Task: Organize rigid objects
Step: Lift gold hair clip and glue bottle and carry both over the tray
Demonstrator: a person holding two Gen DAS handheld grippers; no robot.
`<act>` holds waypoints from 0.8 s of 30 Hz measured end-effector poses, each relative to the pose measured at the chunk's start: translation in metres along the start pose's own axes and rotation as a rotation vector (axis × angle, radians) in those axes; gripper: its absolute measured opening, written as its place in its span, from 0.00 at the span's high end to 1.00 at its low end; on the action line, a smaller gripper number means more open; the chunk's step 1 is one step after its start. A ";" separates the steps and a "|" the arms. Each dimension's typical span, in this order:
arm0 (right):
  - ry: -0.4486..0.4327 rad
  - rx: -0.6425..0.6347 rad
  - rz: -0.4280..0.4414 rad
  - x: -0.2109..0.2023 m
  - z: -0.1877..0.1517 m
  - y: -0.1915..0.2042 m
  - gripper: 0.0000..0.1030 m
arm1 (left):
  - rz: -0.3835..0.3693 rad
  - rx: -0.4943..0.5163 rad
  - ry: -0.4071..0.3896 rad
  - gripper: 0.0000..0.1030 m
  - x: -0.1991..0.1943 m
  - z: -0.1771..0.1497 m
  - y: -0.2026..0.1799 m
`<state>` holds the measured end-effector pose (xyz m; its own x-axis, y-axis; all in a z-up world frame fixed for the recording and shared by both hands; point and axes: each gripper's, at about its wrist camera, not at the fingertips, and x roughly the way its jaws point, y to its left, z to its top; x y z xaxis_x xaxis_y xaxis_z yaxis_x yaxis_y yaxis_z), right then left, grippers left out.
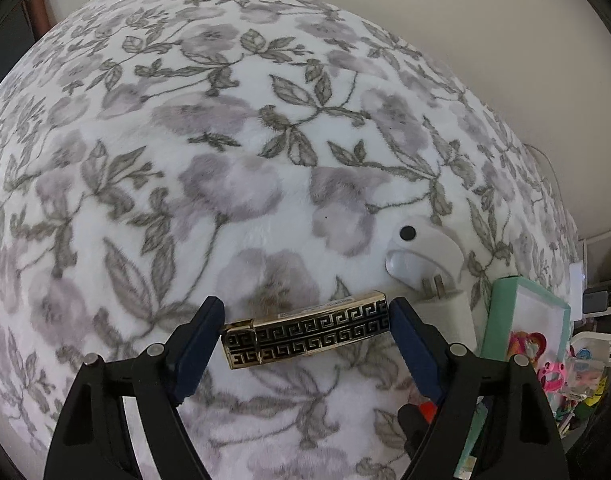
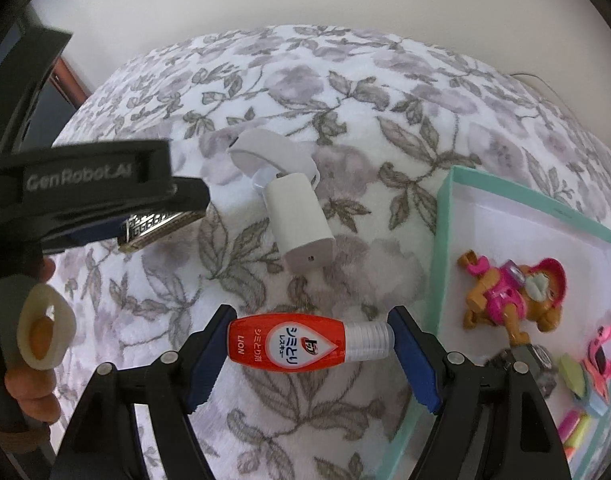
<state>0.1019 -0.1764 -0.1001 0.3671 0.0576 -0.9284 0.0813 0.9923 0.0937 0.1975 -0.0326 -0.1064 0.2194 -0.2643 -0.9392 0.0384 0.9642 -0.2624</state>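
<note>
Two grippers over a floral blanket [image 1: 233, 128]: left gripper [image 1: 305, 322] clamps a gold harmonica [image 1: 305, 330]; right gripper [image 2: 311, 340] clamps a red bottle [image 2: 305, 342].

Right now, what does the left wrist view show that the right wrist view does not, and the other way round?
Only the left wrist view shows the left gripper from behind, its jaws closed end to end on the gold and black patterned bar, and the black button on the white plug-in device.

Only the right wrist view shows the right gripper's jaws holding the red bottle and a hand on the left.

Both show the floral blanket, the white charger and the mint box with toys.
</note>
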 end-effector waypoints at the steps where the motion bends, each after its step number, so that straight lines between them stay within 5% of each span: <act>1: -0.004 0.005 -0.003 -0.004 -0.001 -0.001 0.23 | -0.001 0.003 -0.004 0.18 -0.005 -0.003 0.000; 11: -0.042 0.077 -0.040 -0.048 -0.020 -0.022 0.23 | -0.009 0.073 -0.066 0.18 -0.054 -0.029 -0.024; 24: -0.045 0.373 -0.171 -0.089 -0.070 -0.113 0.23 | -0.064 0.225 -0.094 0.18 -0.086 -0.079 -0.093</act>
<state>-0.0048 -0.2860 -0.0528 0.3584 -0.1177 -0.9261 0.4723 0.8786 0.0711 0.0980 -0.1011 -0.0187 0.2990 -0.3315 -0.8948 0.2686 0.9290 -0.2544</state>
